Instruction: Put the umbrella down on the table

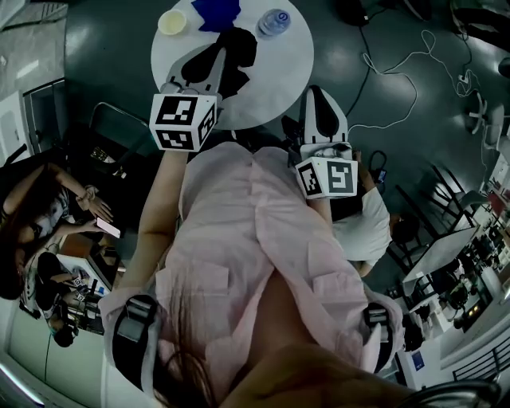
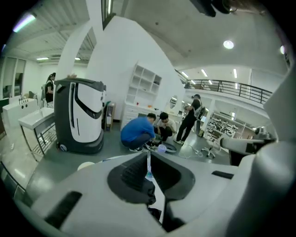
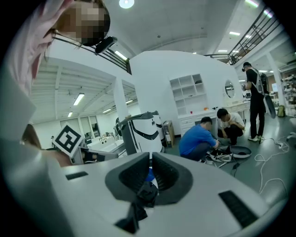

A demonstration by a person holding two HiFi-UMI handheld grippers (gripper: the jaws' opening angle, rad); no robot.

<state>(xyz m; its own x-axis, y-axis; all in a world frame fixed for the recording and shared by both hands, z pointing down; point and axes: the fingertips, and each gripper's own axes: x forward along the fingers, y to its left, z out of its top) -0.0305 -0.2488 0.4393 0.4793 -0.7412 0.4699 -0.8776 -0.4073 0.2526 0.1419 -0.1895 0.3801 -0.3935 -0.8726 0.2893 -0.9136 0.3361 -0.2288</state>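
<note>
- A cup [image 1: 171, 21], a blue cloth [image 1: 215, 11] and a bottle [image 1: 273, 21] are crowding the counter's [image 1: 279, 76] far edge.
- The umbrella [image 1: 237, 49] is blocking the middle.
- The counter's right side is lying bare, leaving open passing room there.

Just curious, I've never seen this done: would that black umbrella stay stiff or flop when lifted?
Probably floppy: the umbrella shows black cloth crumpled over the table, and a fold bunches in the right tool. It is likely light, since a thin pinch of cloth seems enough to hold it. It might slip, as only soft cloth is gripped.
</note>
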